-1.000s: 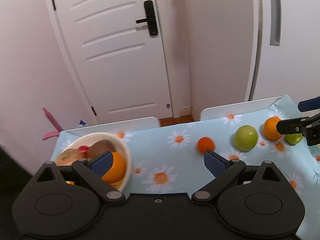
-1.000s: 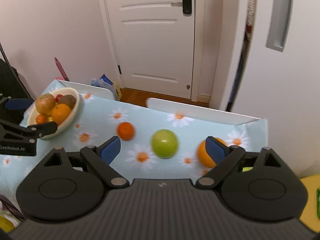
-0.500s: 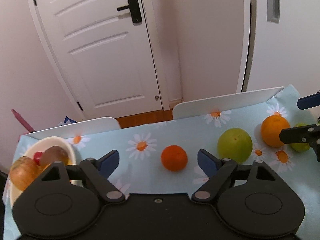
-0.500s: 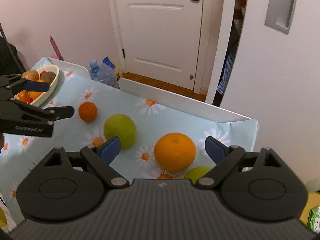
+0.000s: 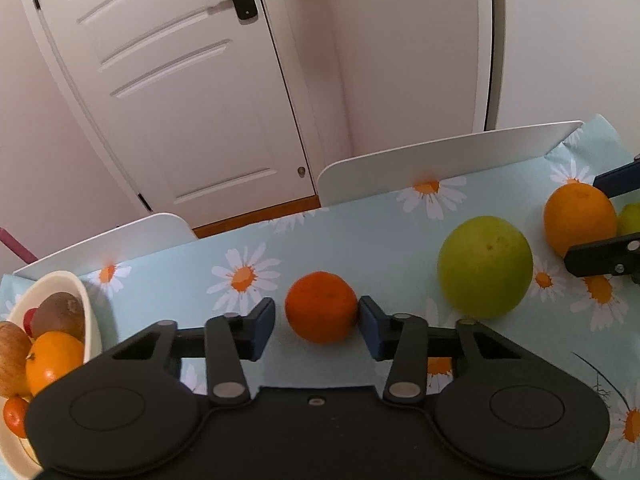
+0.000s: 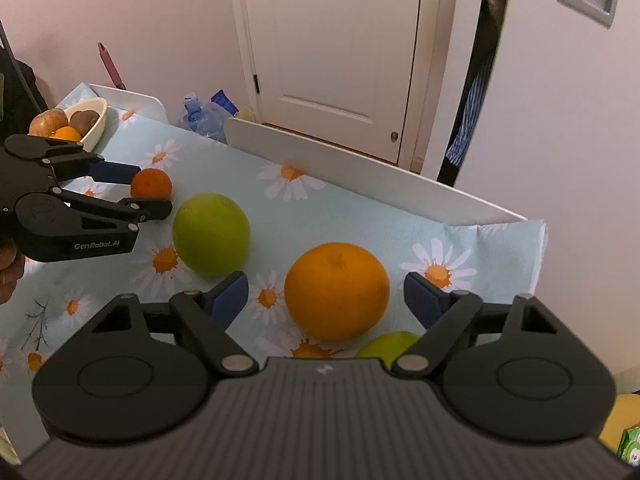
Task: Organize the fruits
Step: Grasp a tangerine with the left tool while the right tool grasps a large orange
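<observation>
Left wrist view: left gripper [image 5: 318,326] is open around the small tangerine [image 5: 321,306] on the counter [image 5: 360,232]; right pad touches it, left pad has a small gap. Green apple [image 5: 485,266] just beside, big orange [image 5: 579,218] further right. Fruit bowl [image 5: 90,320] at left edge.

Right wrist view: right gripper [image 6: 326,298] is open w/ the big orange [image 6: 337,291] between its fingers, not touching. A lime [image 6: 388,347] lies near, partly hidden.

A small tangerine [image 5: 321,307], a green apple [image 5: 485,267], a large orange [image 5: 579,217] and a lime [image 6: 387,345] lie in a row toward the table's right edge.
</observation>
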Demonstrator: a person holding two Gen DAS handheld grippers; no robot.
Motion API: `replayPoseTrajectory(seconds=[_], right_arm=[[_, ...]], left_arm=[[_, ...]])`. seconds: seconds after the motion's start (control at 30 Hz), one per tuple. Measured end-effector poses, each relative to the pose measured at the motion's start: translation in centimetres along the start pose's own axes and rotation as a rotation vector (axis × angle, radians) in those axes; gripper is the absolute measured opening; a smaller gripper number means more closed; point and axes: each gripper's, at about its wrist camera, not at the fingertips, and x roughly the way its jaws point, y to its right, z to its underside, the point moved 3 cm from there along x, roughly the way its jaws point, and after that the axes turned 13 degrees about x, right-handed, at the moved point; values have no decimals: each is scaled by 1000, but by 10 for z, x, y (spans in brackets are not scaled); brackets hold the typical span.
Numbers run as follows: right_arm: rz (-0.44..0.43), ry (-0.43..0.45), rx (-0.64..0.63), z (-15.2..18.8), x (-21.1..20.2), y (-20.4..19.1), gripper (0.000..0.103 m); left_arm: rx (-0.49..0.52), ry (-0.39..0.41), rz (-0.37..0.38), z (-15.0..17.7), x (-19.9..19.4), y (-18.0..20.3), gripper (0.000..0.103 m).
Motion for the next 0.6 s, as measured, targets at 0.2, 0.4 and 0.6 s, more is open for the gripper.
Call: replayPoseTrajectory(seconds=[0.2,0.4,0.6], right_arm=[[4,-5,3,0,3,2,87],[16,-11,13,1,8,3,82],[46,-9,3,4,10,3,81]], left_arm=[[4,0,-5,-1,-1,4,41],[-4,-2,6,6,-6,4,41],[-5,-5,12,11,-10,4,41]])
